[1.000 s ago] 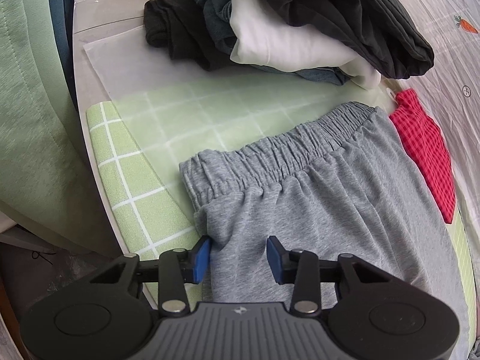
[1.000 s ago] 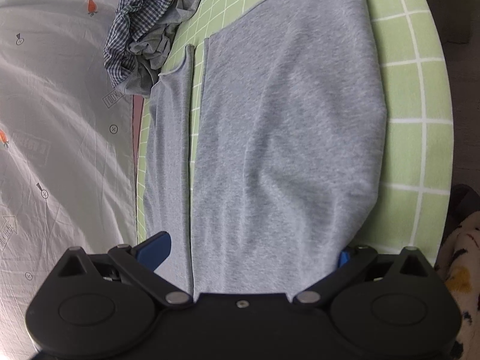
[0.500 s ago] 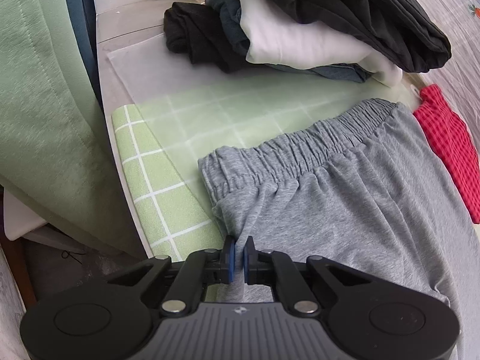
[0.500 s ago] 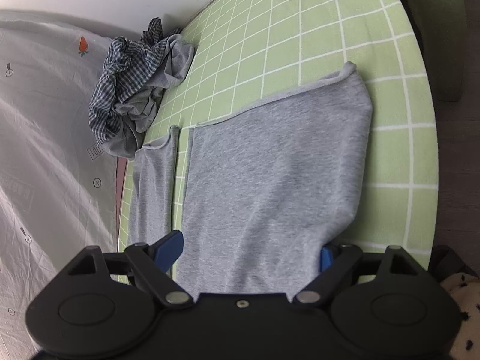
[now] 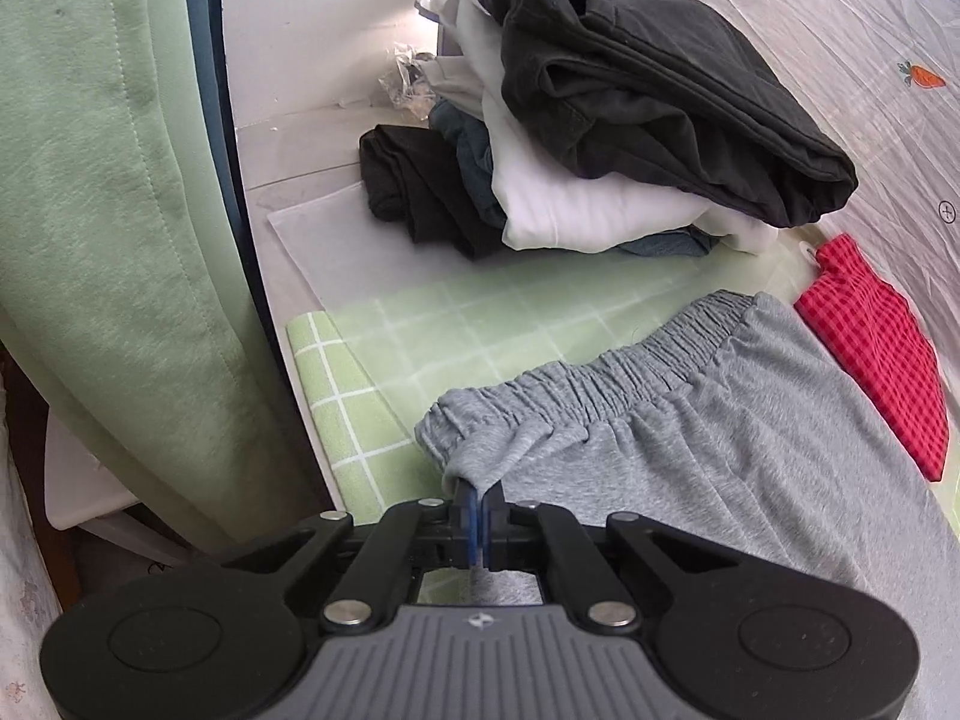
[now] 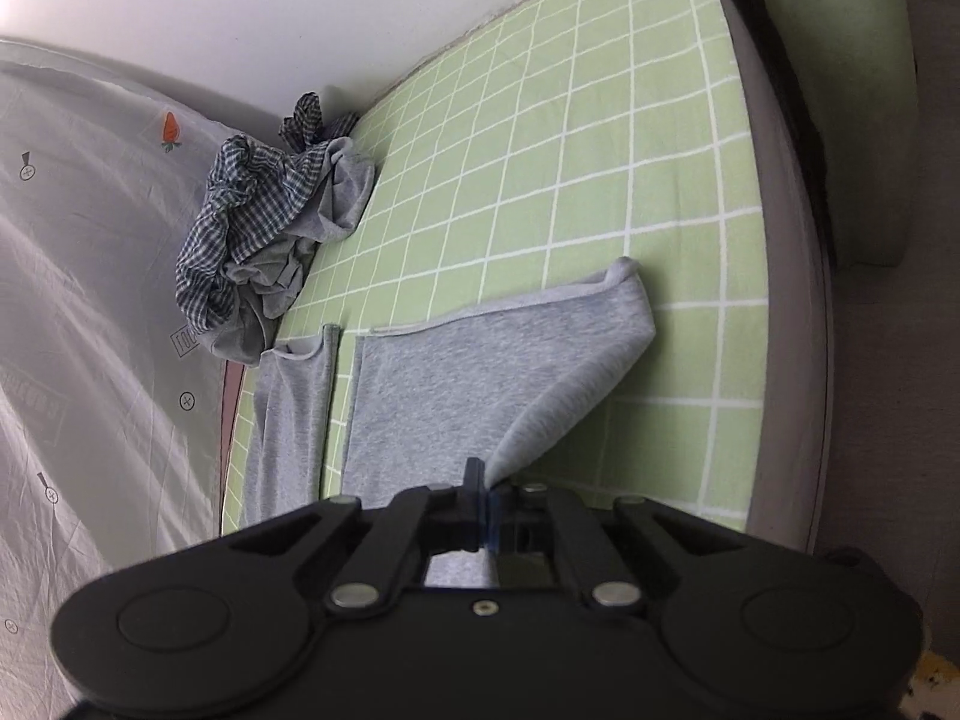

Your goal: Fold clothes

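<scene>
Grey jersey trousers (image 5: 708, 480) lie flat on my green checked sheet (image 5: 336, 384). On the left wrist camera, my left gripper (image 5: 480, 510) is pinched tight on the near edge just below the waistband. On the right wrist camera, my right gripper (image 6: 483, 501) is clamped on the same near edge toward the hem, lifting it. The length runs between them, and the far leg (image 6: 288, 420) lies straight ahead.

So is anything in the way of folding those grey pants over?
Nothing visible. Both grippers, left and right, already pinch the grey pants, and the far side of them lies bare, with the red cloth beside it.
</scene>
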### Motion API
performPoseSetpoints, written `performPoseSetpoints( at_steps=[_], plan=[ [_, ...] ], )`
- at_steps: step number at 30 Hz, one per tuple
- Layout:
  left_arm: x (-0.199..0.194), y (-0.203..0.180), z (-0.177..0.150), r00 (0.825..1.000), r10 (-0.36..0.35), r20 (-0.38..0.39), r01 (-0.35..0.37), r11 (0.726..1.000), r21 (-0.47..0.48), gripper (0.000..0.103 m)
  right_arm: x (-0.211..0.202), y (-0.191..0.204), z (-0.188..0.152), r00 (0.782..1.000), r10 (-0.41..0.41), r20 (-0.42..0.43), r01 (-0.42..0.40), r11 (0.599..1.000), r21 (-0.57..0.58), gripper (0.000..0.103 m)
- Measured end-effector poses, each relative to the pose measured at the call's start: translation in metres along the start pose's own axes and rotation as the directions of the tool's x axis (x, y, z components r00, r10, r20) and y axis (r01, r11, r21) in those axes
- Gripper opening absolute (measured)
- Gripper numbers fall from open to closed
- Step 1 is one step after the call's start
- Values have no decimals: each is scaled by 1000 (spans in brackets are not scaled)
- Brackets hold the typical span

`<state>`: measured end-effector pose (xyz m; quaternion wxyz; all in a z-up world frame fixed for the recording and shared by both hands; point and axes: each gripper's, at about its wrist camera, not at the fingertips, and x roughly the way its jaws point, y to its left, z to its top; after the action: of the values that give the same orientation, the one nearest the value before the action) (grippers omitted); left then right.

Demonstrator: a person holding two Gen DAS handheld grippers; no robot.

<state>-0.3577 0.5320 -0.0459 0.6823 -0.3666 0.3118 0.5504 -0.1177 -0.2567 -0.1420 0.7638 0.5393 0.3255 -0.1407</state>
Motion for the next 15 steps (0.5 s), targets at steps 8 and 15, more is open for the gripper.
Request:
performPoseSetpoints(
  at_steps=[8,15],
  plan=[
    [-46,5,10,997,-25,66,26,999,-20,1,-30,18,24,997,62,39,-60,997,-53,1],
    [-50,-31,24,992,-48,120,51,998,-28,1,0,48,28,998,63,1,-63,993,-101,1]
  ],
)
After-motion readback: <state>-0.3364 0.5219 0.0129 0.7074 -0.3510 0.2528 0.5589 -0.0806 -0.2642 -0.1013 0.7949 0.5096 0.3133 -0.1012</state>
